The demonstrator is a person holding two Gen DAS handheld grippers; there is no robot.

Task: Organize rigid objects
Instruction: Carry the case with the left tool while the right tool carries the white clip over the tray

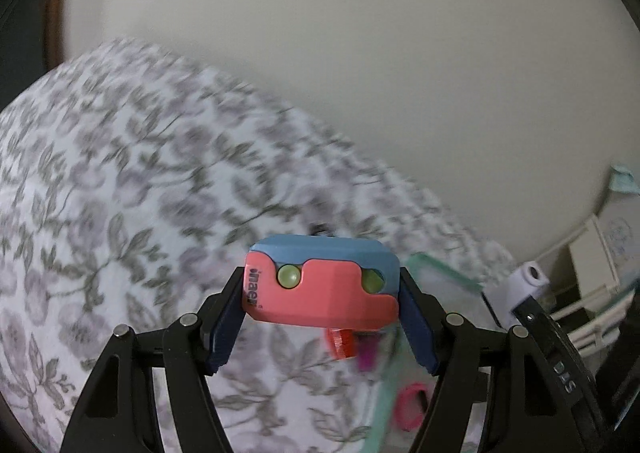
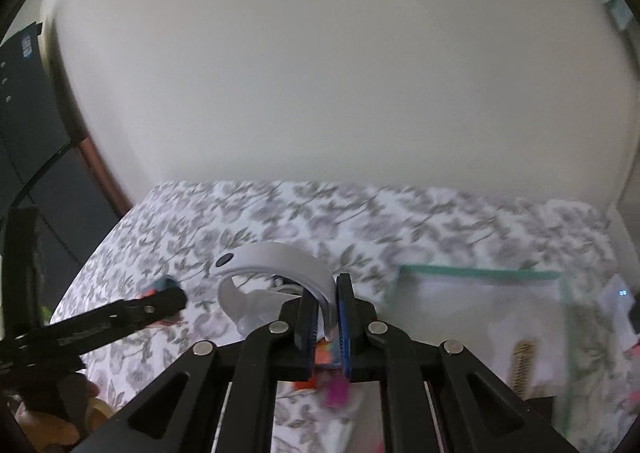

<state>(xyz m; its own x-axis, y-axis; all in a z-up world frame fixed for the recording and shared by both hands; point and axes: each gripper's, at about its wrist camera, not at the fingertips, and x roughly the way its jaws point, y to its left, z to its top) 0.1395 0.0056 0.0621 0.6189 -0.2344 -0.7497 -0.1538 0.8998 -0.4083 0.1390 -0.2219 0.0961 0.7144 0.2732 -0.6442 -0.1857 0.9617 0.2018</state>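
Note:
My left gripper (image 1: 322,291) is shut on a pink and blue block (image 1: 324,285) with green round studs, held above the floral cloth (image 1: 120,213). My right gripper (image 2: 328,313) is shut on the rim of a white ring-shaped controller (image 2: 272,265), held above the cloth. The left gripper also shows in the right wrist view (image 2: 160,303), at the left, with the block's tip just visible. A clear tray with a green rim (image 2: 480,277) lies to the right.
Small red, magenta and pink pieces (image 1: 412,405) lie blurred by the tray's edge below the left gripper. A white wall (image 2: 320,73) stands behind the table. A dark cabinet (image 2: 24,113) is at the left. White boxes (image 1: 596,257) stand at the right.

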